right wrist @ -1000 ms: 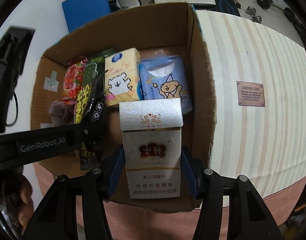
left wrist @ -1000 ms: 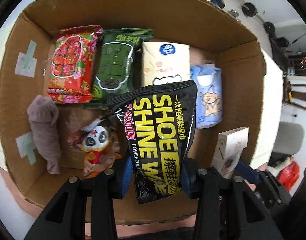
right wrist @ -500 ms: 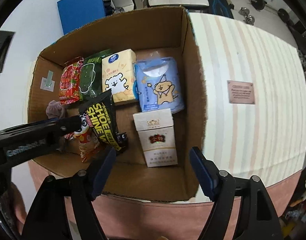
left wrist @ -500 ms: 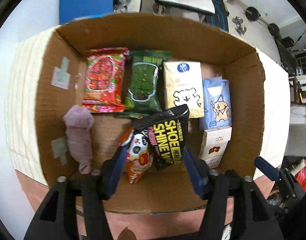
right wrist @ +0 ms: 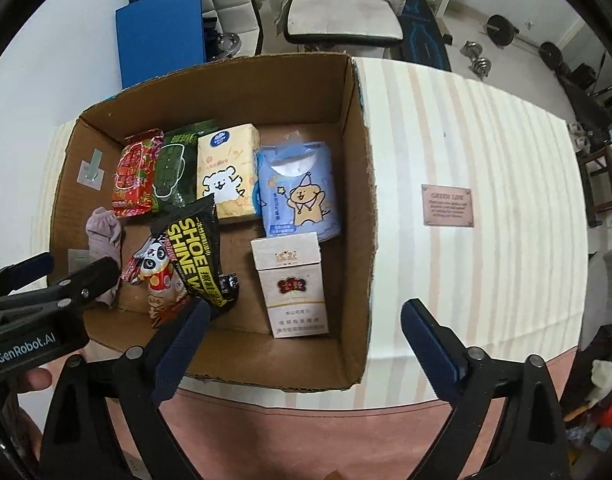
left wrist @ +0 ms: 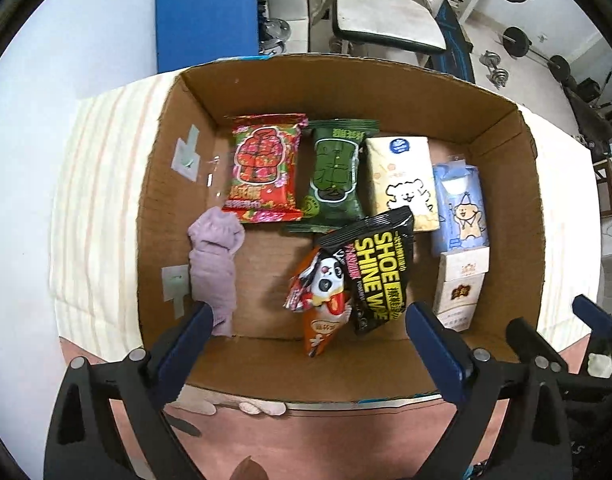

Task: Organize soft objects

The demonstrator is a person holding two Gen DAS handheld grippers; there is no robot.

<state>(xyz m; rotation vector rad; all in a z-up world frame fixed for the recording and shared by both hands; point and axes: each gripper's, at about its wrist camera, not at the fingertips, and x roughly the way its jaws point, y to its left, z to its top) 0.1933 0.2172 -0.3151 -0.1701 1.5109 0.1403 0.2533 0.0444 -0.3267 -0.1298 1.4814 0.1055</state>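
Note:
An open cardboard box [left wrist: 532,216] [right wrist: 356,168] holds the items. Along its far side lie a red packet [left wrist: 264,168], a green packet [left wrist: 336,172], a yellow tissue pack [left wrist: 402,180] and a blue tissue pack [left wrist: 460,208] [right wrist: 296,190]. Nearer lie a black shoe-wipes pouch [left wrist: 380,268] [right wrist: 198,248], a panda snack bag [left wrist: 322,300] [right wrist: 158,280], a white carton [left wrist: 460,286] [right wrist: 294,284] and a rolled mauve sock [left wrist: 216,264] [right wrist: 104,236]. My left gripper [left wrist: 306,336] is open and empty above the box's near wall. My right gripper [right wrist: 302,336] is open and empty too.
The box stands on a cream striped tablecloth [right wrist: 486,200] with a small brown label [right wrist: 447,205]. The pink table edge [right wrist: 306,432] lies below. A blue panel [left wrist: 206,12], a chair [right wrist: 342,16] and dumbbells [right wrist: 478,60] are on the floor beyond.
Both grippers opened and pulled back up from the box. The left let go of the shoe-wipes pouch and the right let go of the white carton; both now lie inside.

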